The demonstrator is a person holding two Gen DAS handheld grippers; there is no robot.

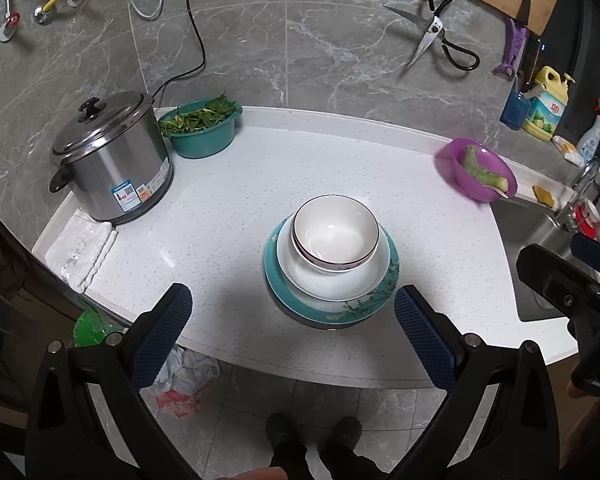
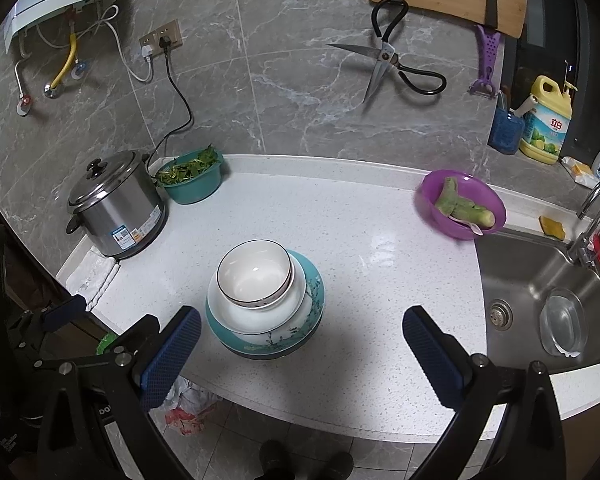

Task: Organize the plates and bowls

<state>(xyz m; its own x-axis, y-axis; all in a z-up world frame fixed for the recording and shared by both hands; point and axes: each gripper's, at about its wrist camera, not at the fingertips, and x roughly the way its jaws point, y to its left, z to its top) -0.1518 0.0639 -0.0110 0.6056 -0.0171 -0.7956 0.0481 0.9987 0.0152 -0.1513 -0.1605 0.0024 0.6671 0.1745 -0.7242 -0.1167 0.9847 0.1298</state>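
A stack stands on the white counter: a teal flowered plate (image 1: pixel 384 296) (image 2: pixel 314 296) at the bottom, a white dish (image 1: pixel 364 280) (image 2: pixel 236 316) on it, and a dark-rimmed white bowl (image 1: pixel 335 232) (image 2: pixel 254 274) on top. My left gripper (image 1: pixel 292 312) is open, its blue pads hovering near the counter's front edge on either side of the stack, touching nothing. My right gripper (image 2: pixel 302 330) is also open, empty, just in front and right of the stack. The right gripper's body (image 1: pixel 572 292) shows at the right edge of the left wrist view.
A steel rice cooker (image 1: pixel 112 160) (image 2: pixel 116 206) and a teal basin of greens (image 1: pixel 200 126) (image 2: pixel 190 176) sit back left. A purple bowl with a vegetable (image 1: pixel 476 170) (image 2: pixel 462 202) sits by the sink (image 2: pixel 540 300). A folded cloth (image 1: pixel 84 250) lies left. Scissors (image 2: pixel 388 66) hang on the wall.
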